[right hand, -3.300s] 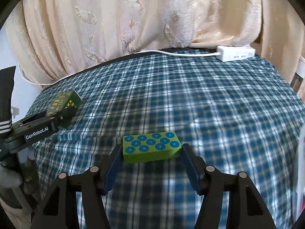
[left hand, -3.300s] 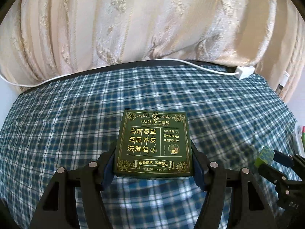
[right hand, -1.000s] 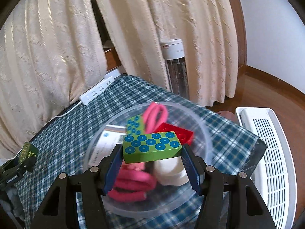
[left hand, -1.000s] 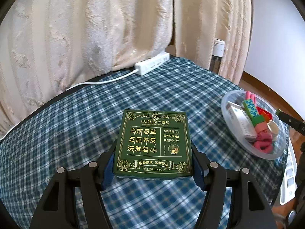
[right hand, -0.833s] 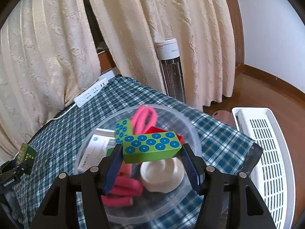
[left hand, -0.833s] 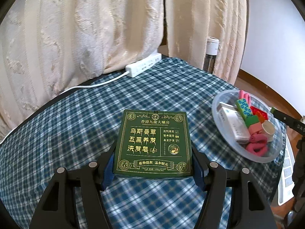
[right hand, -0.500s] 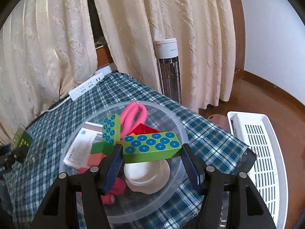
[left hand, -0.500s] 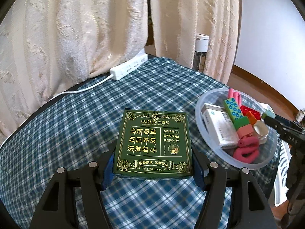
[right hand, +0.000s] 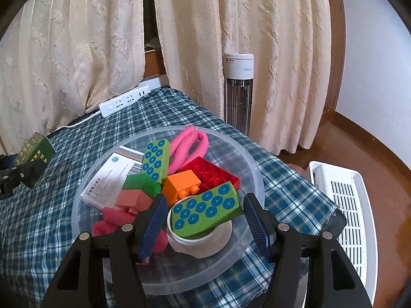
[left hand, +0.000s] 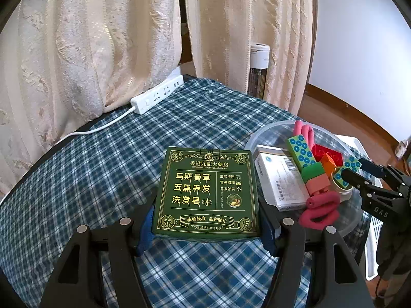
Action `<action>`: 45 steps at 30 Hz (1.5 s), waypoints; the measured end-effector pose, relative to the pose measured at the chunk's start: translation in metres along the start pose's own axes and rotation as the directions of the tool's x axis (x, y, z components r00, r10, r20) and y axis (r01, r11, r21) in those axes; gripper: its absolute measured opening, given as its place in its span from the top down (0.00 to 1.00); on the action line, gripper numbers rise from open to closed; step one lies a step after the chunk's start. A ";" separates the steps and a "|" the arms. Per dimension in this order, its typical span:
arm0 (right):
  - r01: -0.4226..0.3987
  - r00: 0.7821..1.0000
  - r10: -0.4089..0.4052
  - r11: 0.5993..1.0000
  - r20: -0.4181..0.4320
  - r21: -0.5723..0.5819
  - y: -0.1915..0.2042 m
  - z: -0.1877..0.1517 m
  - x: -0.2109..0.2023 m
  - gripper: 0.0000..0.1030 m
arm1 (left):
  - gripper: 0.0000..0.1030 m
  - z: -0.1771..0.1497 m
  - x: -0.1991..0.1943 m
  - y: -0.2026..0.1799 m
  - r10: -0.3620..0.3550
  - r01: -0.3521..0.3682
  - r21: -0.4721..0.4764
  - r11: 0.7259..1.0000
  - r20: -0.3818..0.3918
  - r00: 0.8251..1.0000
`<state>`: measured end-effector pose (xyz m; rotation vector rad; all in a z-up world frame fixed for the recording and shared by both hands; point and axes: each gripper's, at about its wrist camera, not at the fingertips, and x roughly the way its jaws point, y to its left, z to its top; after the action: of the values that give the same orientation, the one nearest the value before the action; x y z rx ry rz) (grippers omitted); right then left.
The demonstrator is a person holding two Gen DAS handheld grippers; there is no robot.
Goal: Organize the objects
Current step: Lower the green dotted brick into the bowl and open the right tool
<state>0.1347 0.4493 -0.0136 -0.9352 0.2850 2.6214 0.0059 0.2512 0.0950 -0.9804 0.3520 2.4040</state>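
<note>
A dark green box with gold lettering (left hand: 208, 187) is clamped flat between the pads of my left gripper (left hand: 208, 218), held over the plaid table just left of the clear plastic bowl (left hand: 269, 128). My right gripper (right hand: 205, 200) hangs over that bowl (right hand: 257, 179). A green block with blue dots (right hand: 205, 210) lies tilted between its jaws and rests on a white cup (right hand: 203, 243), with a sliver of space at the left pad. From the left wrist view the same block (left hand: 348, 169) sits at the right gripper's (left hand: 359, 172) tips.
The bowl holds a white medicine box (right hand: 110, 177), pink bands (right hand: 187, 146), red (right hand: 213, 174) and orange (right hand: 182, 184) bricks and another dotted block (right hand: 155, 159). A power strip (left hand: 156, 95) lies by the curtains. A tower heater (right hand: 239, 87) and white rack (right hand: 344, 205) stand off the table's right edge.
The left gripper has carried the green box closer to the bowl. In the right gripper the dotted block has gone from level between the pads to tilted, resting on the white cup.
</note>
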 end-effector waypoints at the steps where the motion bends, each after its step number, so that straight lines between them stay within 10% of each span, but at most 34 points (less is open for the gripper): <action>1: 0.000 1.000 0.000 1.000 0.000 0.000 0.000 0.000 0.001 0.37 | 0.35 0.001 0.001 -0.001 -0.002 0.002 0.002 1.000 -0.001 1.000; 45: -0.041 0.996 0.037 0.998 0.085 0.049 -0.020 -0.001 -0.023 0.36 | 0.34 0.033 0.064 -0.077 -0.104 0.111 0.067 0.992 -0.096 0.990</action>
<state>0.1596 0.4617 -0.0013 -0.8085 0.3496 2.6677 -0.0092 0.3521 0.0693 -1.0530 0.4057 2.2392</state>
